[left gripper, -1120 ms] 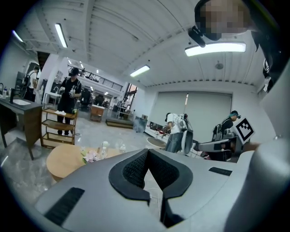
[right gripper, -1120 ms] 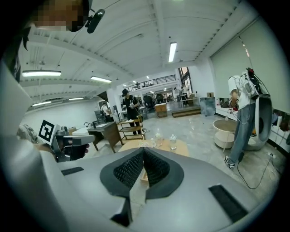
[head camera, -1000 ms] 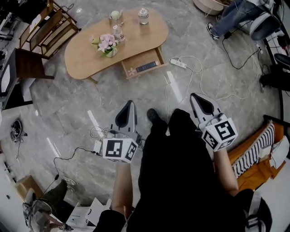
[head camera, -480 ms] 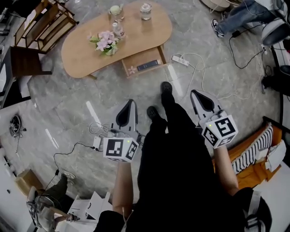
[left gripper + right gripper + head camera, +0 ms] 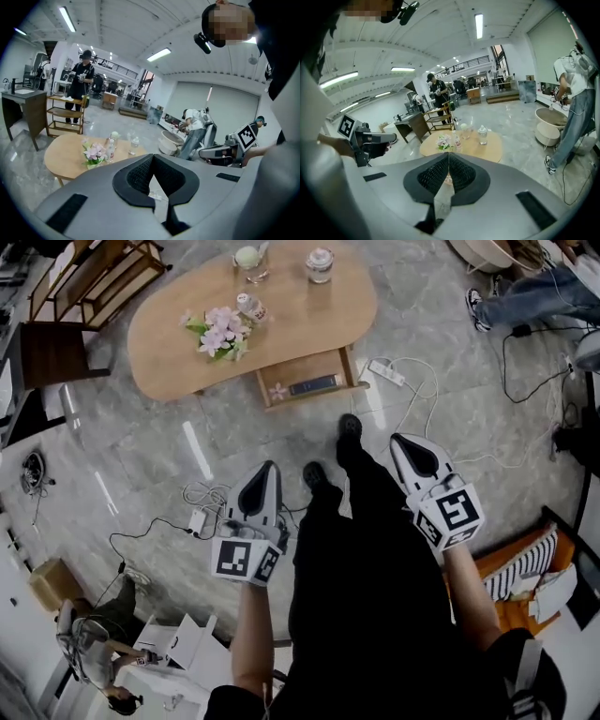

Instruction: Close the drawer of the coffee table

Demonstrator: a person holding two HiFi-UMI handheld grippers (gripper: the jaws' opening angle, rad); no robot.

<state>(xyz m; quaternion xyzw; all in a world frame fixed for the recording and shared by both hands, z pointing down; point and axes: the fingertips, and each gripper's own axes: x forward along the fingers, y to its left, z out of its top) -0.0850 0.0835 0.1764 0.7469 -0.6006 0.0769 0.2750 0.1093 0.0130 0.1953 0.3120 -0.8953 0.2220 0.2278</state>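
You hold the grey left gripper (image 5: 266, 468), jaws closed on nothing, well short of the kidney-shaped light wooden coffee table (image 5: 161, 352). Its wooden drawer (image 5: 309, 397) stands pulled out ahead. The grey right gripper (image 5: 401, 441) is likewise closed, empty.

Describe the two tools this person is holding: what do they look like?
The left gripper and right gripper are pale grey wedges tapering to a point, with black ribbed pads. Each carries a white cube printed with black square markers. The trousers are black.
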